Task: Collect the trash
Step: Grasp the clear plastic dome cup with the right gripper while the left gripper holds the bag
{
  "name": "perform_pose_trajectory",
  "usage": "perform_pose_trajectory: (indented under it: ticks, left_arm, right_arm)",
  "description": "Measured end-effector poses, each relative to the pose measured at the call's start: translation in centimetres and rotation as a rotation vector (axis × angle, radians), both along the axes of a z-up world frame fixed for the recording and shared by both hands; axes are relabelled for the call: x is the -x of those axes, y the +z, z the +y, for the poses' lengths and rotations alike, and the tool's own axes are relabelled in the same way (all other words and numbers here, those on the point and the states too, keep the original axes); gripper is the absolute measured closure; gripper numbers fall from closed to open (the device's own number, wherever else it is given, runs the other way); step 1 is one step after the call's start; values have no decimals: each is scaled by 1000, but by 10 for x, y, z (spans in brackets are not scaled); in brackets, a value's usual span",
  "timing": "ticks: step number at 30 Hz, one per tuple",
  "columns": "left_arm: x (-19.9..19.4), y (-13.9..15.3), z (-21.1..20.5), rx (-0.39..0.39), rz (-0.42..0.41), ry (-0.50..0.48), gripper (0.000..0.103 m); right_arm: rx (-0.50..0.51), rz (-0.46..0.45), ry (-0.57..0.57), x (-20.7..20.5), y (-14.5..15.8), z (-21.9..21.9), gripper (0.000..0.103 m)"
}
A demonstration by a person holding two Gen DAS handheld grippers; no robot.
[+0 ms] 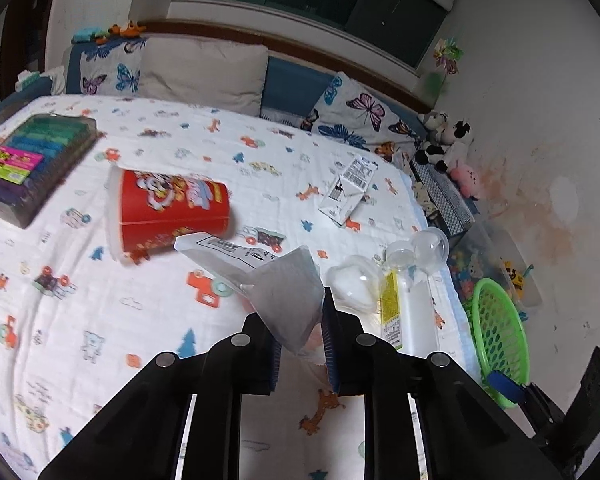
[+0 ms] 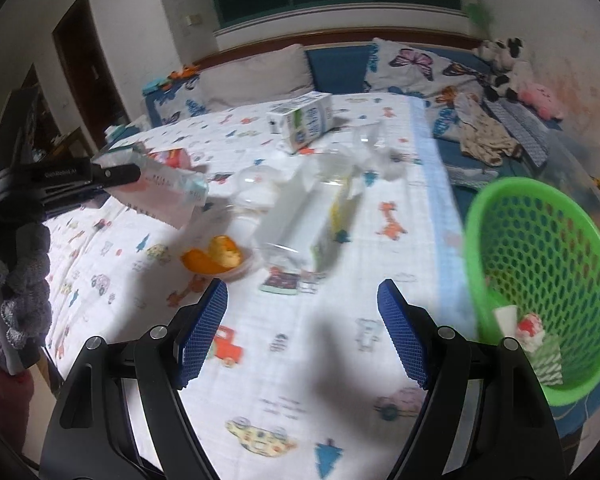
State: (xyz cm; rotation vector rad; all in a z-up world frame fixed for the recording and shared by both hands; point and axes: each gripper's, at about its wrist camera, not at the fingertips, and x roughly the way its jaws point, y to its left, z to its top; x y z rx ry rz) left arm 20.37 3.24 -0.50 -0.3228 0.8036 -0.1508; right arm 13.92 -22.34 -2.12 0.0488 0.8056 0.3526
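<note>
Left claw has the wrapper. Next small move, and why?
Probably carry the left claw rightward toward the green basket. It is shut on the white wrapper, lifted above the bed sheet, and the basket at the bed's right edge already holds trash. The right claw is open and holds nothing.

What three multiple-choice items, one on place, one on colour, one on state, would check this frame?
1. Where does the orange peel lie?
A. in the basket
B. on the bed sheet
C. on a pillow

2. What colour is the basket?
A. green
B. red
C. white

3. What is the left gripper doing?
A. hanging open
B. clamping the red tub
C. shut on a white paper packet

Key: 1 B, the peel sits on the printed sheet near the clear bottle. 2 A, its mesh wall is bright green. 3 C, the packet is pinched between the pads, while the right gripper is open.
</note>
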Motion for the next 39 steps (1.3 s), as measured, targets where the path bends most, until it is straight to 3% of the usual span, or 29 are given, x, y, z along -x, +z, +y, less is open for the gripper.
perform_pose_trajectory:
  ticks: [16,28,39]
  left_arm:
    - [21,21,45,-28,-60,35,85]
    - [17,22,59,-43,-69,50,85]
    - [9,16,60,-47,-53,39,85]
  right_arm:
    - [-7,-8,137,-77,7,65,36]
    - [40,36,148,-140,-19,90,39]
    - [99,93,144,-166,-38,99,42]
